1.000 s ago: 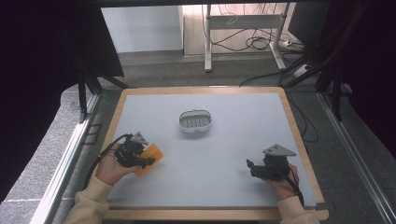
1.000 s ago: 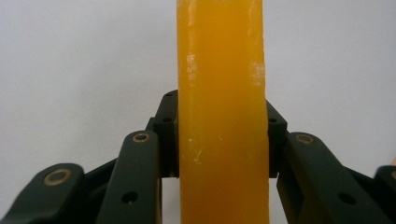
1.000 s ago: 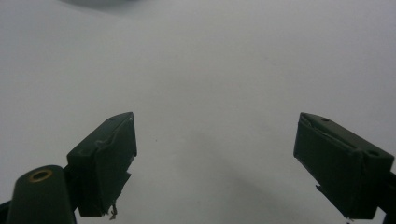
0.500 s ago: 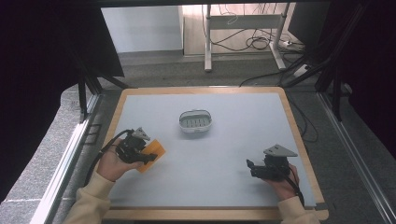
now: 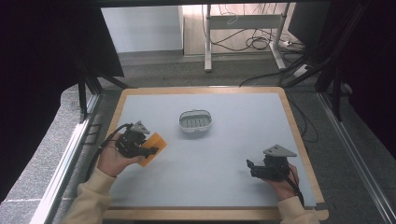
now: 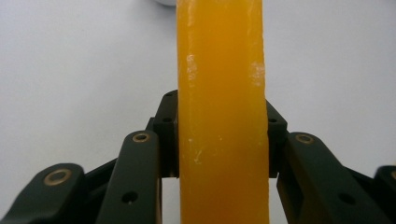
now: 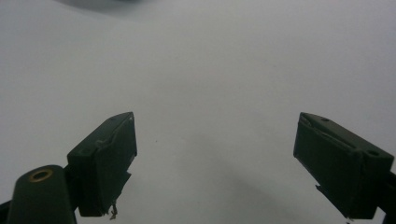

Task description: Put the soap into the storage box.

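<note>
While my left gripper (image 5: 148, 150) clamps an orange soap bar (image 6: 222, 112) between its jaws, a soap dish (image 5: 195, 122) sits ahead of it. My right gripper (image 7: 215, 163) is spread wide, holding nothing, just above the table (image 5: 224, 158).

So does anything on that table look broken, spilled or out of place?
Nothing stands out. The left tool grips the orange bar, whose surface has a few pale scuffs. The white dish sits upright, and the right tool is open.

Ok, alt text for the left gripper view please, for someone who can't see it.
Close-up of an orange bar clamped edge-on between the left gripper's two black jaws, running from the bottom of the picture to the top. Behind it lies the pale table surface.
</note>
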`<state>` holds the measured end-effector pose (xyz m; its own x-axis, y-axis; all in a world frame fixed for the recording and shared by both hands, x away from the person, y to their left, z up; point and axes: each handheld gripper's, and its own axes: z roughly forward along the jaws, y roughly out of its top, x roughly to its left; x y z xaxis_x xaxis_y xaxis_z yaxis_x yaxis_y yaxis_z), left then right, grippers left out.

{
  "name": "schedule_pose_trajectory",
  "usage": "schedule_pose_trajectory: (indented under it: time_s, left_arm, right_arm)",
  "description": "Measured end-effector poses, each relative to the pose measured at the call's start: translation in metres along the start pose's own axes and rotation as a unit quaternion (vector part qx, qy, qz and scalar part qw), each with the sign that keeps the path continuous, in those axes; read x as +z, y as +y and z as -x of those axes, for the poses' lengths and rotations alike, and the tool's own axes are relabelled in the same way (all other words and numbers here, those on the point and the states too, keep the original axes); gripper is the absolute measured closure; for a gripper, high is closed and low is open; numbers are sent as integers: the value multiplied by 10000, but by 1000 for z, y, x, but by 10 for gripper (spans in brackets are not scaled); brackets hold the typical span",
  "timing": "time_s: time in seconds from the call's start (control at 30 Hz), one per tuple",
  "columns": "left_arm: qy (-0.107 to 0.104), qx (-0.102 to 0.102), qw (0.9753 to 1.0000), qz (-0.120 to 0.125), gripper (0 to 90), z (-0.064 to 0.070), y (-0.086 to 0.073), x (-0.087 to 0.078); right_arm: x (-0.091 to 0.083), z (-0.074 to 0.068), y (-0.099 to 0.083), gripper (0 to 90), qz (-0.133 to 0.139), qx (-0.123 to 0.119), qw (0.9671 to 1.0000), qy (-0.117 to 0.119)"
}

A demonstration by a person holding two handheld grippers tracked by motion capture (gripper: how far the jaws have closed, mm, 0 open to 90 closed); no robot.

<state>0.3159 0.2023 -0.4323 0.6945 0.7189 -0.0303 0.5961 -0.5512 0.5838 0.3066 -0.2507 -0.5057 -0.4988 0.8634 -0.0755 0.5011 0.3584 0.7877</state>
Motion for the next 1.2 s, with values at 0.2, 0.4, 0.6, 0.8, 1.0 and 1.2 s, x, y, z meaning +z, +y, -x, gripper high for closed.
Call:
schedule_pose_trajectory:
  time_s: [0.2, 0.4, 0.6, 0.8, 1.0, 1.2]
  left_arm:
    - [-14, 122, 9999, 0, 619, 5, 8, -2]
    - [-21, 211, 9998, 54, 619, 10, 15, -5]
    - [-22, 236, 9997, 101, 619, 11, 22, -3]
    - [-70, 261, 9996, 61, 619, 11, 27, 0]
    - [-49, 256, 9996, 58, 619, 8, 32, 3]
    - [-37, 203, 9996, 186, 618, 3, 35, 5]
  right_arm:
    - [-2, 0, 0, 137, 24, -22, 10000, -6]
    - [-2, 0, 0, 136, 42, -16, 10000, -21]
    - [-2, 0, -1, 136, 21, -13, 10000, -30]
    - [-1, 1, -1, 136, 1, -7, 10000, -44]
    - [-1, 1, -2, 136, -9, -17, 10000, -42]
    - [0, 1, -2, 136, -16, -5, 10000, -56]
